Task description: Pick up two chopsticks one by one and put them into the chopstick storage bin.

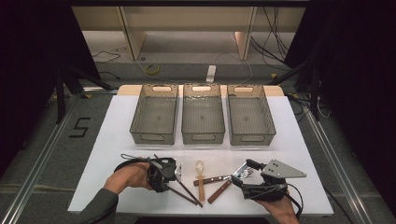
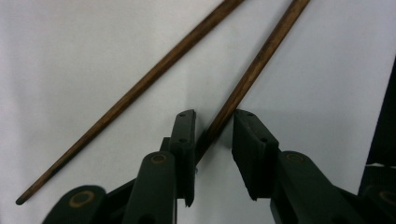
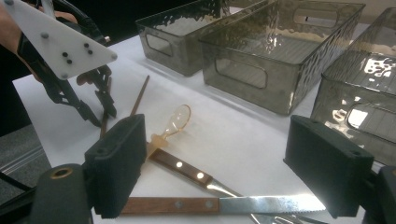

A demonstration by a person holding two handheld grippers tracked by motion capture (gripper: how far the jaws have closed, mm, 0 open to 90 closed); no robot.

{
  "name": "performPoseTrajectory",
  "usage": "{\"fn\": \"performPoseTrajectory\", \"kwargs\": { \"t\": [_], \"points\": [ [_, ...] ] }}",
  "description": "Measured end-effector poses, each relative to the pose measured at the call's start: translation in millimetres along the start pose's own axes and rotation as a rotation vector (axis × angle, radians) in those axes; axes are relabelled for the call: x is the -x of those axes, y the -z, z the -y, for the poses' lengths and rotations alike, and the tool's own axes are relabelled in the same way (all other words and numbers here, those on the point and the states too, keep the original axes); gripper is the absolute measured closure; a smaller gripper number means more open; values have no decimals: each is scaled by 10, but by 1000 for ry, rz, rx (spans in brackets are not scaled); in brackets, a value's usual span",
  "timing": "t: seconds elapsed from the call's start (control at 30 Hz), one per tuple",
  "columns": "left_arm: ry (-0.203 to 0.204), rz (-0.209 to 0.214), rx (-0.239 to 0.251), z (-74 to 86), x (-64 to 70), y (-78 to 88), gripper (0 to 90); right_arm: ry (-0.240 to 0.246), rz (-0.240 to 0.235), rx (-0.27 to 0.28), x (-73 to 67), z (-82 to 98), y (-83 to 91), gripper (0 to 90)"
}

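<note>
Two thin wooden chopsticks (image 1: pixel 187 190) lie at the near left of the white table (image 1: pixel 116 140). My left gripper (image 1: pixel 176 173) is low over them. In the left gripper view one chopstick (image 2: pixel 243 86) runs between the black pads (image 2: pixel 185 135) with a small gap on each side, and the other chopstick (image 2: pixel 140 88) lies outside to the left. My right gripper (image 3: pixel 219 140) stands wide open just above a serrated knife (image 3: pixel 261 204) with a wooden handle, gripping nothing. My left gripper (image 3: pixel 100 100) also appears in the right gripper view.
An amber plastic spoon (image 1: pixel 200 176) and a second wooden-handled utensil (image 3: pixel 180 168) lie between the grippers. Three empty grey baskets (image 1: pixel 154 137) (image 1: pixel 202 138) (image 1: pixel 249 139) stand in a row at the back. The table's near edge is close under both hands.
</note>
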State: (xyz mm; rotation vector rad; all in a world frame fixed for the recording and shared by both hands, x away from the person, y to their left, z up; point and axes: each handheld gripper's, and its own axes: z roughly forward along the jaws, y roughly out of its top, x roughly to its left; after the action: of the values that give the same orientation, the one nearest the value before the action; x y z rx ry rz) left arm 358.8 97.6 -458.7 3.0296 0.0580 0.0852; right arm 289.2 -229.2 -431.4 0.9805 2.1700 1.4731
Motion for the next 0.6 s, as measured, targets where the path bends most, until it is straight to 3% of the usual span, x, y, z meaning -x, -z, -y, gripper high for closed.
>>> {"fn": "performPoseTrajectory", "kwargs": {
  "t": [0.3, 0.6],
  "points": [
    [-35, 6, -15, 19, 66, 0, 745, 3, 1, -7, 4, 1, -7, 213],
    [-102, 9, -35, 40, 126, 13, 779, 9, 6, -16, 3, 4, -12, 213]
  ]
}}
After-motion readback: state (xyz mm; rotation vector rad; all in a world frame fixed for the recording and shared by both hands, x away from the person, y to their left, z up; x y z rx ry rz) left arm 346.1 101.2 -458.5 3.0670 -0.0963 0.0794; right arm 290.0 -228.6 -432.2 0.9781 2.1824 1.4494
